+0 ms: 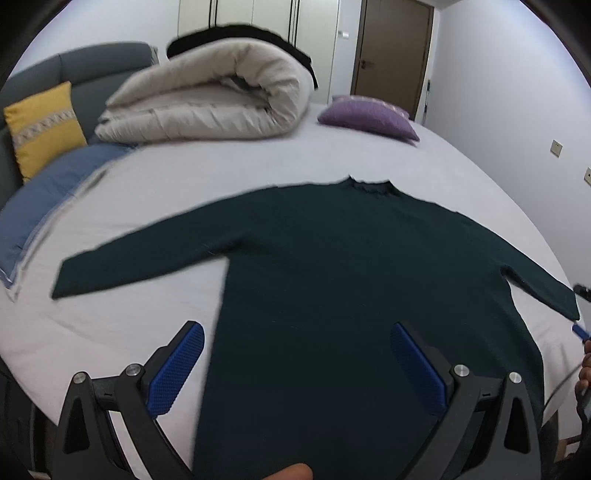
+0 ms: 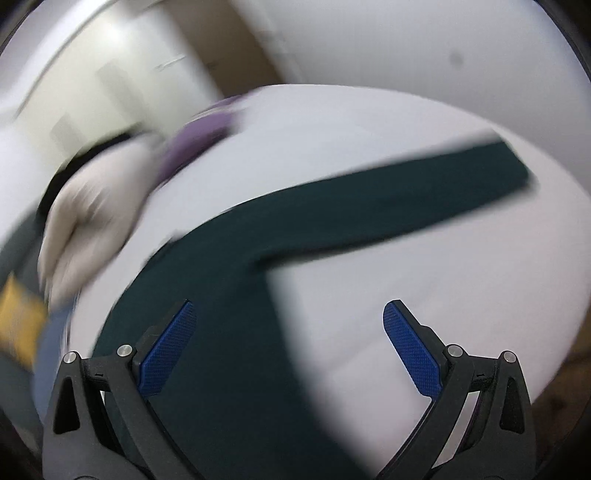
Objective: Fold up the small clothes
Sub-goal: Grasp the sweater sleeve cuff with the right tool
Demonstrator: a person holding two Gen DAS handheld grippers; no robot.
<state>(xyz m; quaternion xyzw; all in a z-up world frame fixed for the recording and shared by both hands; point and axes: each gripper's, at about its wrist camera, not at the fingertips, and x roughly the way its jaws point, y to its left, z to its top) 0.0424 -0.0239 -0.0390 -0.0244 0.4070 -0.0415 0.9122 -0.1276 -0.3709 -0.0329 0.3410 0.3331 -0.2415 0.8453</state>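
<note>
Left wrist view: dark green sweater lies flat on the bed. Left gripper and right gripper are both wide apart, holding nothing.

I'm working in a home bedroom: a bed, rolled duvet, cushions, wardrobe doors behind.

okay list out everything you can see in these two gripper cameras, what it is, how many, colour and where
sweater: one, dark green, spread flat on the bed, sleeves out
bed sheet: one, white, under everything
rolled duvet: one, cream, far end of bed
purple cushion: one, far right of bed
yellow cushion: one, against the grey sofa, far left
blue blanket: one, left bed edge
door: one, brown, back wall
left gripper: black with blue pads, open above sweater hem
right gripper: same, open beside right sleeve
</note>
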